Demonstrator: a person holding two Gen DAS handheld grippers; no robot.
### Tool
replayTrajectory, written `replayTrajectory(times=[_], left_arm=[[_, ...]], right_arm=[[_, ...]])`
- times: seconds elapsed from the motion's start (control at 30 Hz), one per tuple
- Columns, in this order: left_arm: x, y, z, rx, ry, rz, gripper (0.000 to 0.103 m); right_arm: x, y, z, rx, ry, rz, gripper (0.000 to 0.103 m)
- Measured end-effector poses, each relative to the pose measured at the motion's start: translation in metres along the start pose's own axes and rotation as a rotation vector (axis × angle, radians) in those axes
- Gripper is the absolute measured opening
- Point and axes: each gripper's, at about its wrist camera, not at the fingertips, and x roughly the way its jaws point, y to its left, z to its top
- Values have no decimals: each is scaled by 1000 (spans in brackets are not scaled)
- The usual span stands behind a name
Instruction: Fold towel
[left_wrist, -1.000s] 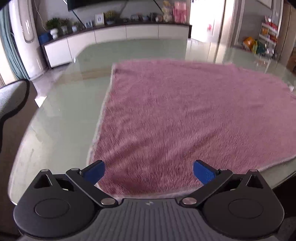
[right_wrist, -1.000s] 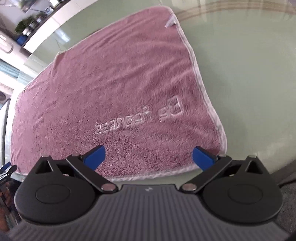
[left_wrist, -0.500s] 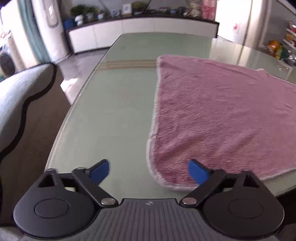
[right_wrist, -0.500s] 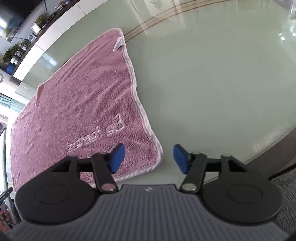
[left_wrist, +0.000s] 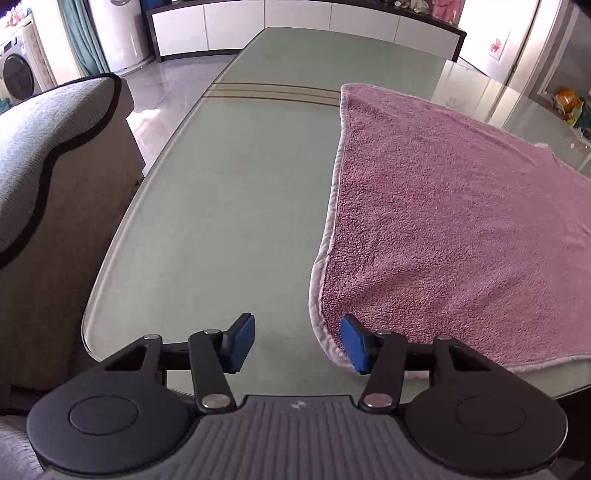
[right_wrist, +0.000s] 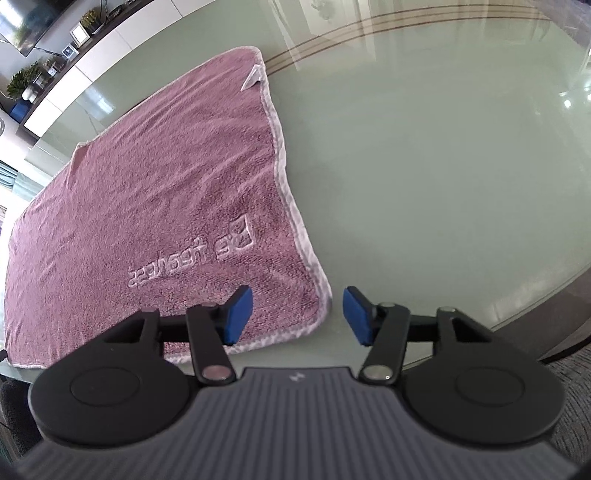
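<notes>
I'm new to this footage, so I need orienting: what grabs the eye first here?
The pink towel lies spread flat on the green glass table, raised lettering near its close edge. Each gripper sits at a near corner, blue fingers straddling the white hem: the left gripper, its jaws closing, and the right gripper.

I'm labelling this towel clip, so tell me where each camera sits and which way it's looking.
Left wrist: rides on the left gripper, looking down and forward over the table at the towel's near left corner; its closing jaws straddle that corner's edge, with a sofa to the left.
Right wrist: rides on the right gripper, looking down at the towel's near right corner, which lies between its blue pads.
Shared: the same pink towel on the green glass table, seen from opposite near corners. No hand shows.
</notes>
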Motion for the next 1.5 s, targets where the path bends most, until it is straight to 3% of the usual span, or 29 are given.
replayTrajectory(times=[0.2,0.67,0.77,0.83,0.97,1.03,1.07,1.13,1.27,1.4,1.5], left_arm=[[-2,-3,-2,15,-3,-6,46],[-11,-12,0,92,-22,23,46],[-34,-24,16,159,-85,18,62],[-51,-36,32,217,-140,3,80],[-79,-108,74,522,-280,-60,86],[-84,-165,93,752,-338,-166,87],[-84,-186,99,838,-357,-210,87],[-77,-252,111,1104,-405,-295,87],[-55,-351,126,1446,-450,-342,90],[-10,-458,156,1658,-353,-440,92],[17,-503,170,1745,-261,-494,92]], right_arm=[[0,-2,-1,1,-2,-2,55],[4,-1,-4,-3,-10,-11,55],[3,-7,-4,23,-5,12,55],[3,-7,-4,5,0,16,55],[3,-6,-3,-34,12,23,55],[3,-7,-3,-60,16,29,51],[3,-7,-3,-68,17,30,50],[3,-8,-4,-77,21,36,50],[3,-6,-10,-110,29,49,48],[-7,-7,-16,-194,28,49,48],[-13,-9,-14,-239,23,53,48]])
